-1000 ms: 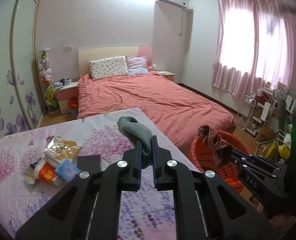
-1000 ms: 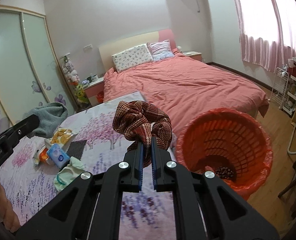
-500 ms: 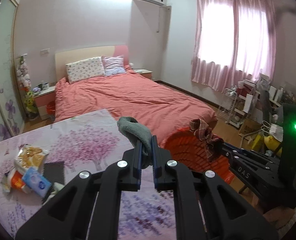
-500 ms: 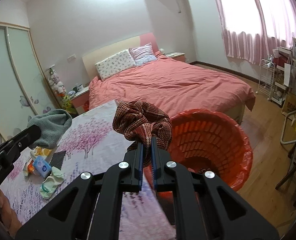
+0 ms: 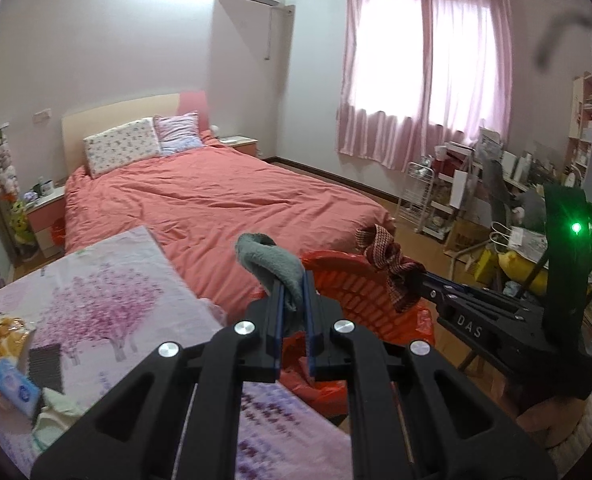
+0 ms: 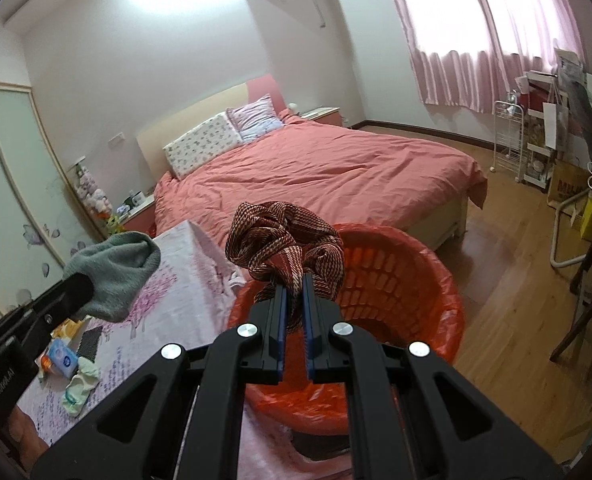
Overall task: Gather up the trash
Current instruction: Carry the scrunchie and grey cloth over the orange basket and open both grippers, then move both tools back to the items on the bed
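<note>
A table (image 6: pixel 184 280) draped in a pale cloth printed with pink trees lies below and to the left of both pairs of jaws. On it, low to the left of the jaws, sits a small heap: a yellow snack bag (image 5: pixel 6 334), a blue tissue packet (image 6: pixel 62 356), a dark flat square (image 5: pixel 46 366) and a crumpled pale cloth (image 6: pixel 80 386). The wooden floor (image 6: pixel 507 276) stretches to the right of the jaws, carrying the orange basket (image 6: pixel 423 292) just beyond them.

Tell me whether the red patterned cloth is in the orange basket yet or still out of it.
Out. The red patterned cloth is bunched and clamped in the right gripper, held above the orange basket's rim.
</note>
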